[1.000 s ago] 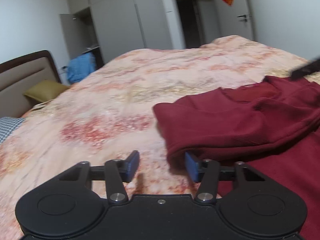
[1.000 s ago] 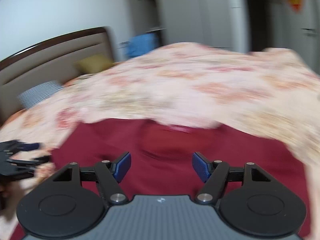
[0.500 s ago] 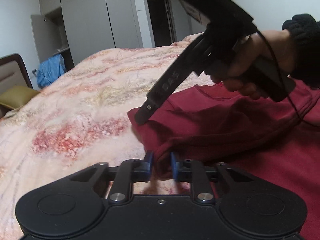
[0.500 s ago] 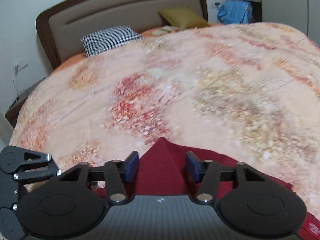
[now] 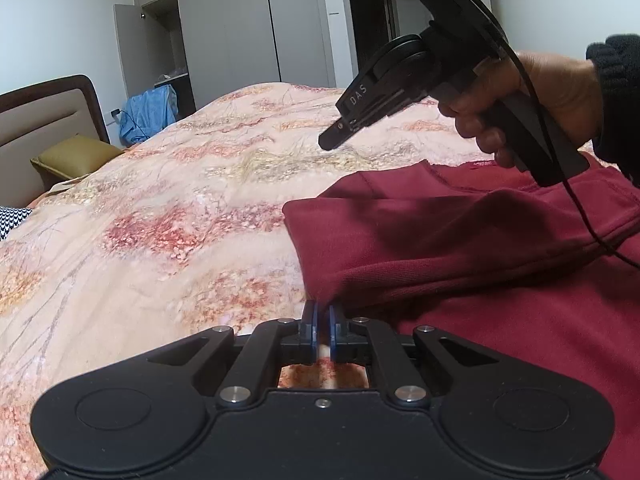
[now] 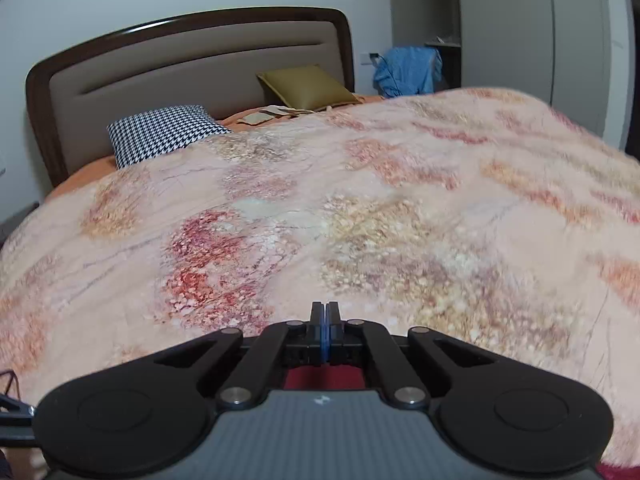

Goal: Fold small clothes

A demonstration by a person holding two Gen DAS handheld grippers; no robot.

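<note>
A dark red garment (image 5: 460, 240) lies on the flowered bedspread (image 5: 180, 220), with its left part folded over onto itself. My left gripper (image 5: 322, 316) is shut on the near corner of that fold, and the cloth runs down into the fingertips. A hand (image 5: 540, 92) holds my right gripper (image 5: 332, 142) in the air above the garment's far left corner. It carries no cloth. In the right wrist view the right gripper (image 6: 324, 312) has its jaws pressed together with nothing between them. Only a strip of the red garment (image 6: 324, 378) shows beneath it.
The bedspread stretches wide to the left and far side. A padded headboard (image 6: 192, 64), a checked pillow (image 6: 164, 132) and an olive pillow (image 6: 308, 86) stand at the bed's head. A blue cloth (image 6: 408, 70) hangs by the wardrobe (image 5: 248, 20).
My left jaws closed on the garment's near corner. The right gripper swung across to the garment's left corner, shut, and now hangs above it without cloth.
</note>
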